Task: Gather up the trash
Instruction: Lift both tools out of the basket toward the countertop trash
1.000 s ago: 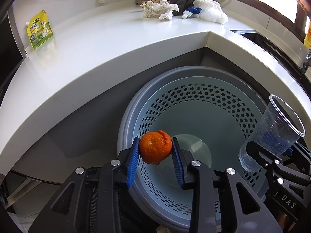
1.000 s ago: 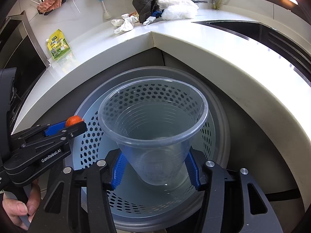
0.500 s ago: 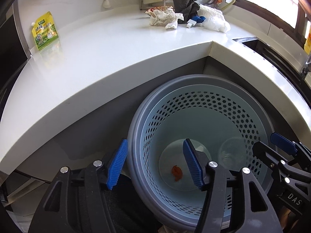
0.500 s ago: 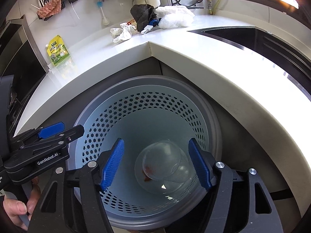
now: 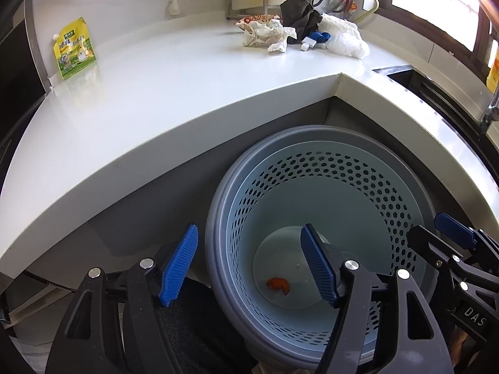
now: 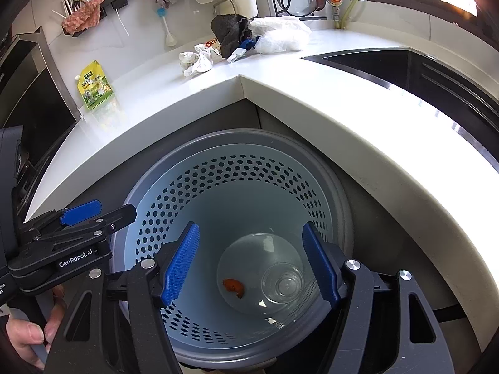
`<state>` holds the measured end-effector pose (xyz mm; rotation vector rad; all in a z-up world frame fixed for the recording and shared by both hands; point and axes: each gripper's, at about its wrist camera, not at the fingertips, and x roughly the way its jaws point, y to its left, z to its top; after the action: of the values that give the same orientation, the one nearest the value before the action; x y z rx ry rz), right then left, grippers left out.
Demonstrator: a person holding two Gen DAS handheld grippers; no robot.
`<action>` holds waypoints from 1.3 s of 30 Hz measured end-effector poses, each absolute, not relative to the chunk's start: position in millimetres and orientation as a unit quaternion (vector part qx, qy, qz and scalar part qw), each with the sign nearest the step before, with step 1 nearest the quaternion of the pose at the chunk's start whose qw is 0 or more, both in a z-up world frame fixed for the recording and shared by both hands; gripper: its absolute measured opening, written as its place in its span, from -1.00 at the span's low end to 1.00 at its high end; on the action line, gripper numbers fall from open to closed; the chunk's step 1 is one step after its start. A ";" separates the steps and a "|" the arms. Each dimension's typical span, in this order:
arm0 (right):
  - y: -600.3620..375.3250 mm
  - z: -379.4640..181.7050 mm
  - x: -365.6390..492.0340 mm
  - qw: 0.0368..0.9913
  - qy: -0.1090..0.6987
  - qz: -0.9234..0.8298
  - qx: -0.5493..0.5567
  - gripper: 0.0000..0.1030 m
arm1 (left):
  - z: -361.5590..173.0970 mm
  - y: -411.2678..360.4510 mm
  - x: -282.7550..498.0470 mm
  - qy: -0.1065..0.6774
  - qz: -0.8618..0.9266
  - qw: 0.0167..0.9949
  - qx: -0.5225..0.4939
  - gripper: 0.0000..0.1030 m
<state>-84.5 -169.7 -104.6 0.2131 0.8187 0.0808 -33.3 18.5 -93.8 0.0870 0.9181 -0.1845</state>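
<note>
- Plainly, both claws hang over the trash bin (image 6: 327,168) with nothing in them: the left gripper (image 5: 249,266) is spreading its jaws wider, bare blue pads and nothing between them; the right gripper (image 6: 249,265) stands wide open and empty too.
- The orange peel (image 6: 233,286) lies on the bin floor, and the clear plastic cup (image 6: 282,283) rests on its side just beside it, both well below the right claw and seen through the gap between its fingers.
- In the left wrist view the same orange peel (image 5: 278,285) sits deep in the bin, under the left claw's right finger; the cup is hidden there.
- Remaining trash lies far off at the back of the counter (image 5: 187,93): crumpled paper (image 5: 265,32), a dark rag (image 5: 299,14), a white plastic bag (image 5: 343,39), and a green pouch (image 5: 74,48) against the wall to the left.
- Risk, as I judge it: lifting toward the counter could clip the overhanging edge, since the bin is tucked in the corner beneath it.
- The two claws hang near each other and could collide when both swing out.
- The heap is tangled, so a grab may drag neighbours off the edge.
</note>
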 end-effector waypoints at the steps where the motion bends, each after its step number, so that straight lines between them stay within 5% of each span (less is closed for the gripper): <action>1: -169.7 -103.8 -84.8 0.912 0.395 0.039 0.102 0.28 | -93.2 18.6 -33.6 0.441 -0.089 0.892 0.042 0.31; 18: -166.2 -82.5 -90.0 0.926 0.366 0.031 0.088 0.39 | -63.0 29.1 -40.6 0.395 -0.082 0.915 0.027 0.80; 39: -157.4 -39.3 -70.3 0.937 0.338 0.048 0.077 0.41 | -27.0 45.6 -19.8 0.359 -0.065 0.931 0.014 0.83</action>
<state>-70.3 -157.4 -39.3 0.1576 0.6913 0.0983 -19.8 45.6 -27.0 0.0291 0.7345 -0.1324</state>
